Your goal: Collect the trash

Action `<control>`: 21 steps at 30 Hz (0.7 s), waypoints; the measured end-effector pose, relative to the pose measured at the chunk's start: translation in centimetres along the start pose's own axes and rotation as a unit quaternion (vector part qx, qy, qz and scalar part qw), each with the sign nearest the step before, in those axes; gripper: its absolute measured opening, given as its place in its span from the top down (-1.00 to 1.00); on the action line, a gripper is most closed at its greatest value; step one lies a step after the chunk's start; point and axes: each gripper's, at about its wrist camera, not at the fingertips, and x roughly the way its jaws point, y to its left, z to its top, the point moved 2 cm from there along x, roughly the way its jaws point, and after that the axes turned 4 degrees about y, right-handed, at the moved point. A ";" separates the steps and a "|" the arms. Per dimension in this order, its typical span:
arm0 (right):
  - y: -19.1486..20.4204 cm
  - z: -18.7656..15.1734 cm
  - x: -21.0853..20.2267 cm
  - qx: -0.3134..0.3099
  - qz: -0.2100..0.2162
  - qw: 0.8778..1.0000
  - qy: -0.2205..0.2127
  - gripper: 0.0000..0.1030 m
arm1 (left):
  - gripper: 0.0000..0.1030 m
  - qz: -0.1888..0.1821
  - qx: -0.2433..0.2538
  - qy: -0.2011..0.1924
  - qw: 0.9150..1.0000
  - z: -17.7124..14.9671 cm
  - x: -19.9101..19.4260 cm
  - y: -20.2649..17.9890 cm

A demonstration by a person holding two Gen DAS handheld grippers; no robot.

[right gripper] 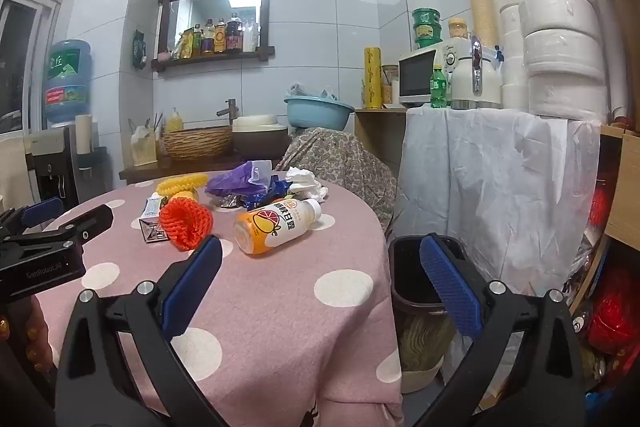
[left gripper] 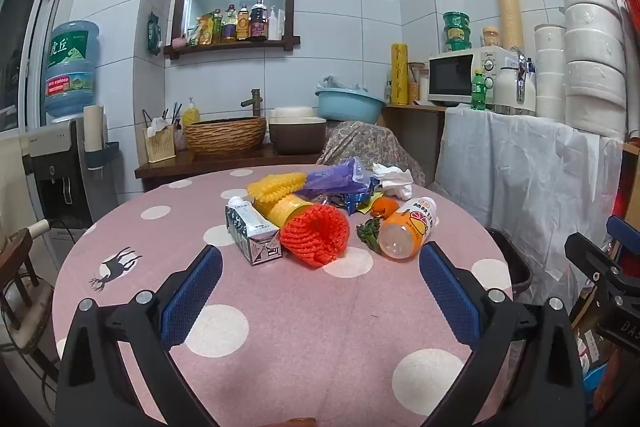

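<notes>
From the left wrist, the left tool [left gripper: 320, 287] hangs wide and empty short of the trash heap, where the orange juice bottle [left gripper: 406, 229] lies on its side just right of the red foam net [left gripper: 316, 233] on the pink surface [left gripper: 280, 327]. From the right wrist, the right tool [right gripper: 320, 281] is equally wide and empty, with the bottle beyond it and the dark bin [right gripper: 416, 287] below the surface's edge. The round bottle could roll off that edge if a pad nudges it sideways.

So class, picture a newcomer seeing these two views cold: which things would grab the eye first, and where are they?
Probably the bright litter heaped on the pink dotted tablecloth: an orange foam net at the front, with an orange juice bottle lying on its side to its right. Next, the dark bin on the floor beside the table's right edge, seen between the open right gripper fingers.
</notes>
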 end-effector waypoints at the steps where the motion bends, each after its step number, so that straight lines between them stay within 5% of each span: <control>1: 0.1 -0.1 0.0 0.001 0.002 1.000 0.000 -0.91 | -0.90 0.001 0.000 0.000 1.000 0.0 0.0 0.0; 21: 0.3 0.1 -0.2 0.003 0.002 1.000 0.001 -0.91 | -0.90 -0.005 -0.006 0.003 1.000 0.2 -0.3 0.4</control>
